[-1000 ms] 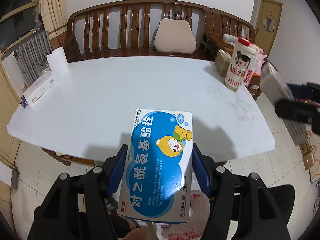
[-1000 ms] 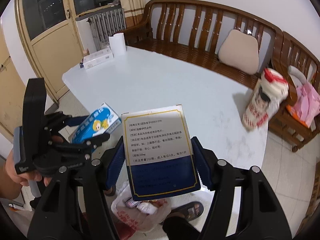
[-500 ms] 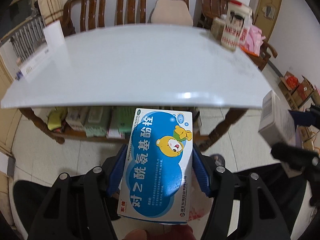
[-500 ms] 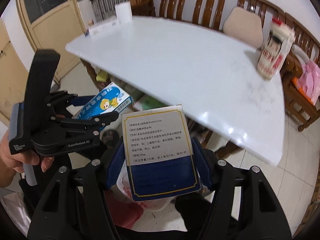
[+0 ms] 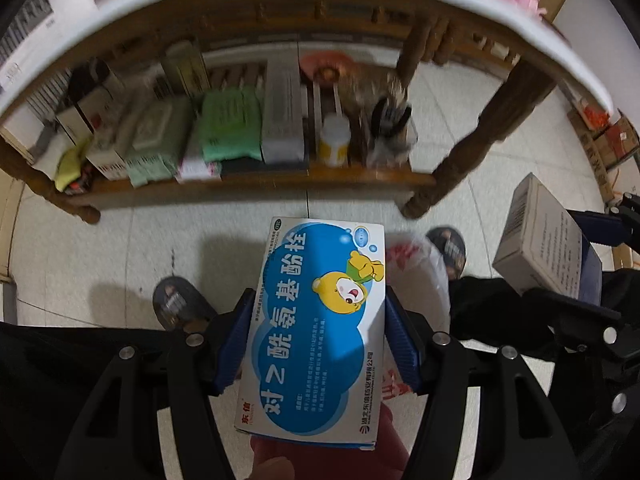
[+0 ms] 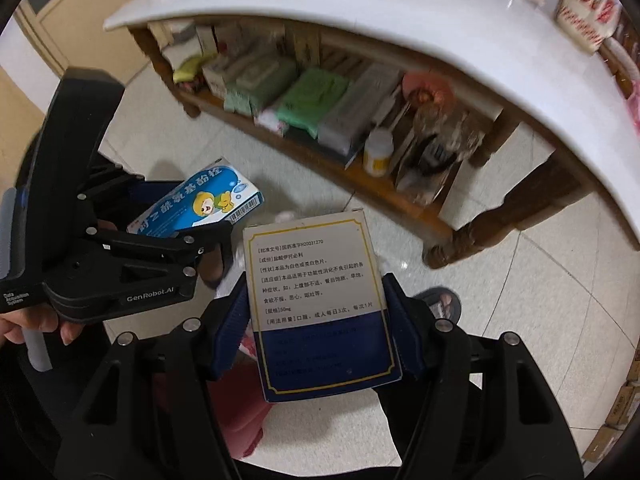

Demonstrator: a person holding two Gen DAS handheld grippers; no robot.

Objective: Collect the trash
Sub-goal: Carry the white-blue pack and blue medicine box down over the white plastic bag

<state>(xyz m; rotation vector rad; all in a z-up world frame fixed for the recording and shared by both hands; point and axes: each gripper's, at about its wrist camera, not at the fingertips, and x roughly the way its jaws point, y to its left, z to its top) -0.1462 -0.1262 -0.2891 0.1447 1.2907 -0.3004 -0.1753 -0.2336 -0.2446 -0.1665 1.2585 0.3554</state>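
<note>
Below both grippers on the floor sits the bag (image 5: 434, 276), nearer our left gripper (image 5: 316, 340), clenched on the blue box (image 5: 320, 320) lengthwise; our right gripper (image 6: 320, 320) grips the grey box (image 6: 316, 292) alongside.

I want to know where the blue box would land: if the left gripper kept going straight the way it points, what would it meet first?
Probably the plastic bag on the floor just behind the blue box held by the left gripper; depth is unclear.
</note>
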